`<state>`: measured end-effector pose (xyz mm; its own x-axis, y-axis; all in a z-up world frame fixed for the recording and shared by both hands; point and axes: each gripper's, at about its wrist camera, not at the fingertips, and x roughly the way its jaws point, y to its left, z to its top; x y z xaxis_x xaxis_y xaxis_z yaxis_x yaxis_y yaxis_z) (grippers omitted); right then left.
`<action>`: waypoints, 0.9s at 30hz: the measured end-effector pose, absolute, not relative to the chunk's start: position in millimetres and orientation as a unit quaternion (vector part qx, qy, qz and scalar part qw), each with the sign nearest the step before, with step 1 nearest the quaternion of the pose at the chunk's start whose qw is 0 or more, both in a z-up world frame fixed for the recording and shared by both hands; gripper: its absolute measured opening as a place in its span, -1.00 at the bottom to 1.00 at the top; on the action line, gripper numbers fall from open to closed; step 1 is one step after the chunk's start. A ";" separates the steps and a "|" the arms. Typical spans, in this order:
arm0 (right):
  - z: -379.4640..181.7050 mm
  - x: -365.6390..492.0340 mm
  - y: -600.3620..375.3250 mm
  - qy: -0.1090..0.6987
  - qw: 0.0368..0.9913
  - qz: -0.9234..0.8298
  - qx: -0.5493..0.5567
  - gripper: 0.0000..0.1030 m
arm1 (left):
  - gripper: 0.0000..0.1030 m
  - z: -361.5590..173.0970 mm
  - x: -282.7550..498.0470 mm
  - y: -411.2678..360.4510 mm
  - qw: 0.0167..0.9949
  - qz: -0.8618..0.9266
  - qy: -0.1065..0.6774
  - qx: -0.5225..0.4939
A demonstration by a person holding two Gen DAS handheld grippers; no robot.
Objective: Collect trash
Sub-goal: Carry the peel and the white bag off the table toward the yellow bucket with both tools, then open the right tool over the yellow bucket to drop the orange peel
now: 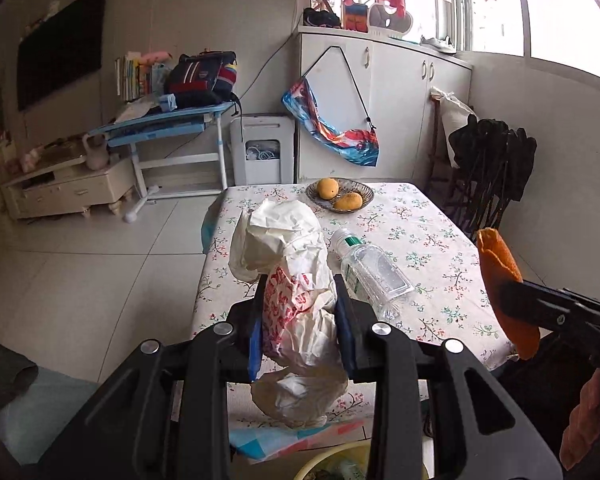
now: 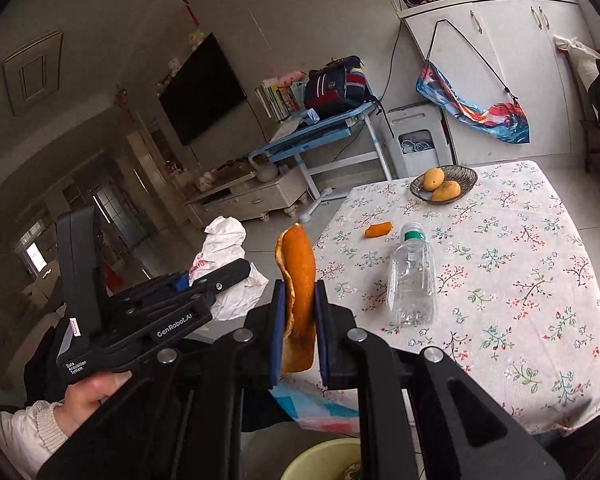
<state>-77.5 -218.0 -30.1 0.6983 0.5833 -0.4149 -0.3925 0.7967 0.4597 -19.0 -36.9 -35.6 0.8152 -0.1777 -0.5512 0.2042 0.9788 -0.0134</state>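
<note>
My left gripper (image 1: pixel 300 292) is shut on a crumpled white paper bag with red print (image 1: pixel 292 280), held above the table's near edge; it also shows in the right wrist view (image 2: pixel 228 276). My right gripper (image 2: pixel 298 292) is shut on a long orange peel (image 2: pixel 298 280), which also shows in the left wrist view (image 1: pixel 504 280). An empty clear plastic bottle (image 2: pixel 414 276) lies on the floral tablecloth (image 2: pixel 520 260). A small piece of orange peel (image 2: pixel 377 229) lies beyond it. A yellow-green bin (image 2: pixel 324 460) sits below both grippers.
A woven bowl with two mangoes (image 2: pixel 444 182) stands at the table's far side. A dark chair (image 1: pixel 492 168) stands at the table's right. A blue desk (image 1: pixel 168 128), a white appliance (image 1: pixel 262 148) and white cabinets (image 1: pixel 396 100) line the far wall.
</note>
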 end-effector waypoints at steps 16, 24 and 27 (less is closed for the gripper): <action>-74.2 -124.1 -194.2 0.371 0.868 0.287 0.161 -0.70 | -0.41 -17.8 -63.6 -31.3 0.959 -0.108 0.262 0.020; -100.2 -142.1 -186.8 0.421 0.847 0.285 0.154 -0.66 | -0.41 -9.6 -80.3 -30.5 0.961 -0.113 0.251 0.024; -107.5 -148.5 -181.6 0.436 0.841 0.284 0.147 -0.65 | -0.41 -7.2 -88.1 -29.5 0.962 -0.115 0.248 0.026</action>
<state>-148.5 -181.6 -107.5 0.4595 0.6060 -0.6493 -0.3492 0.7955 0.4953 -88.1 -29.5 -7.2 0.8509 -0.2085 -0.4822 0.2340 0.9722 -0.0075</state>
